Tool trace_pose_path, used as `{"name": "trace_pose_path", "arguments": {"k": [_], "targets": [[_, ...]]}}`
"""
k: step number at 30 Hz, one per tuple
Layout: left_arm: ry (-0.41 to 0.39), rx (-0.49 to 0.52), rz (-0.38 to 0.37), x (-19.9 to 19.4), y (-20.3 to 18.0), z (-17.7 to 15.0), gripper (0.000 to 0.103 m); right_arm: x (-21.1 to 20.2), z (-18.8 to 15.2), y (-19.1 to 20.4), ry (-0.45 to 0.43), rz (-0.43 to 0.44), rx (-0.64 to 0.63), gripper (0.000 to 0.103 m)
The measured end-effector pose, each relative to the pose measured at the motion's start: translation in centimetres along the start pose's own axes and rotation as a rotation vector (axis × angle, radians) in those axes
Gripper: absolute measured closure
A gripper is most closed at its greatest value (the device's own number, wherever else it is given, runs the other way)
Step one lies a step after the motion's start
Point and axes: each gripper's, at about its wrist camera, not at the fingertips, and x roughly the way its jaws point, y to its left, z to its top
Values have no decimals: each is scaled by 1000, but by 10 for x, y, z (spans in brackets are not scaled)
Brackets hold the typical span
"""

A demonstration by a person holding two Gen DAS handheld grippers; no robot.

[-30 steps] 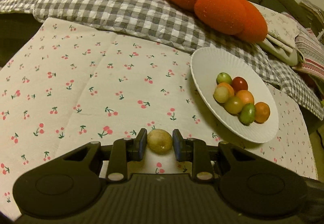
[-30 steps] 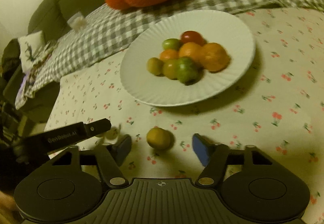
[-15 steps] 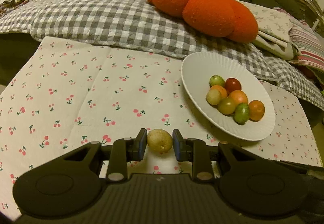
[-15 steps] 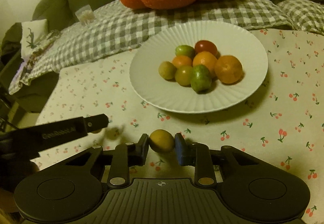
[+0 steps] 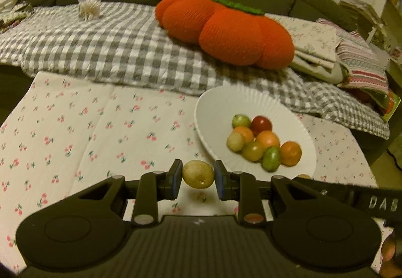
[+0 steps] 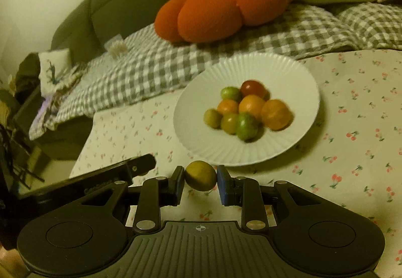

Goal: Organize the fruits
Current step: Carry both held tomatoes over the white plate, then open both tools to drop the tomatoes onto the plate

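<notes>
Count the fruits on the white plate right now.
8 on the white plate: green and red at back, three orange mid-row, three greenish in front. More may hide beneath.

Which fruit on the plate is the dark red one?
The dark red fruit at the pile's far edge on the plate, beside a green one; the rest are orange, yellowish or green.

Your left gripper (image 5: 198, 178), right gripper (image 6: 200, 181): matte black shells, blue finger pads (image 6: 222, 185), silver pivot screws.
</notes>
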Motion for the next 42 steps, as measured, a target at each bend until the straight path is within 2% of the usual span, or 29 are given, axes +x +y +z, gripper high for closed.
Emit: {"name": "trace_pose_path", "arguments": {"k": [7, 15, 19, 24, 34, 36, 38, 42], "targets": [[-41, 76, -68, 6, -16, 7, 78, -12, 16, -30, -62, -28, 79, 77], [-15, 151, -121, 33, -41, 5, 78, -5, 30, -58, -106, -116, 126, 77], [1, 190, -128, 45, -53, 2, 78, 1, 36, -69, -131, -173, 120, 77], [18, 215, -121, 54, -55, -3, 78, 11, 45, -79, -148, -198, 122, 77], [19, 234, -115, 58, -57, -4, 77, 39, 48, -69, -145, -234, 54, 76], [17, 230, -111, 58, -56, -3, 68, 39, 49, -70, -144, -224, 65, 76], [7, 219, -111, 54, -55, -1, 54, 37, 50, -72, -150, -200, 81, 75], [-11, 190, -129, 45, -49, 5, 46, 34, 50, -69, -163, -165, 81, 71]]}}
